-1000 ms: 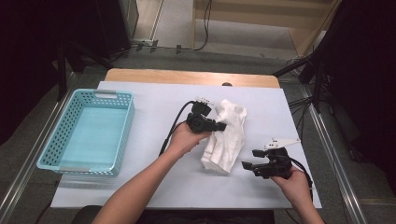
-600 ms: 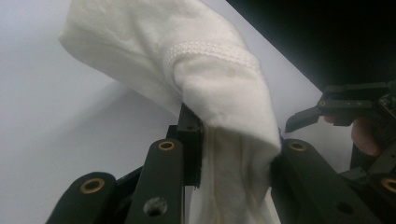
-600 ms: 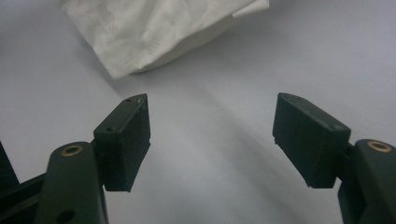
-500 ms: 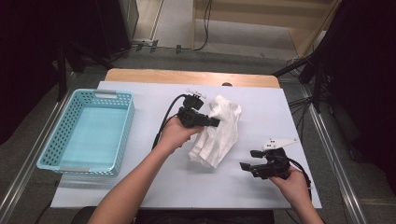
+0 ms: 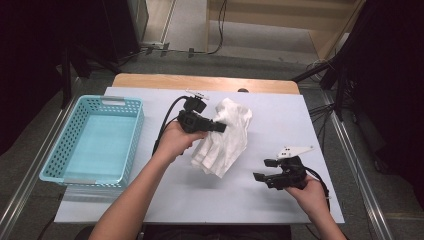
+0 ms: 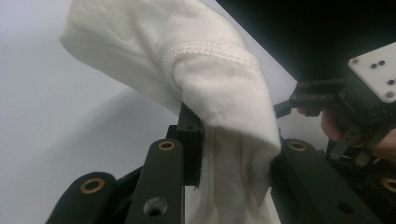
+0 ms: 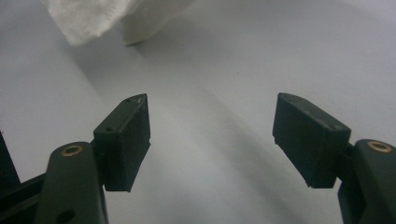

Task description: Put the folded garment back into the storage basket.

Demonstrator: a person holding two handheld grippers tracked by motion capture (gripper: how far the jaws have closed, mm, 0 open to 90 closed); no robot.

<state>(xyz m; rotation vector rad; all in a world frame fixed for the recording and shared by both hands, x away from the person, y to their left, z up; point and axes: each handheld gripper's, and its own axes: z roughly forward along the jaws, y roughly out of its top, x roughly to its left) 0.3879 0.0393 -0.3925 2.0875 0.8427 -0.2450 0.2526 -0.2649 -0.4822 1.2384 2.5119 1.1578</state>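
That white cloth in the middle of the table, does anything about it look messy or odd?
Nothing looks damaged or spilled. The white fabric cloth is crumpled, not flat: the left gripper is shut on a fold of it, and the rest hangs down to the pale grey table. The turquoise plastic basket sits square at the left.

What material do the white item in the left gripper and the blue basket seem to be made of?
The white cloth looks like soft knitted cotton with a matte finish: it drapes in folds and carries a stitched band. The left gripper is clamped on it. The basket looks like moulded plastic, light turquoise and slightly glossy, with stiff walls pierced by regular holes. Neither material can be told for sure from sight alone.
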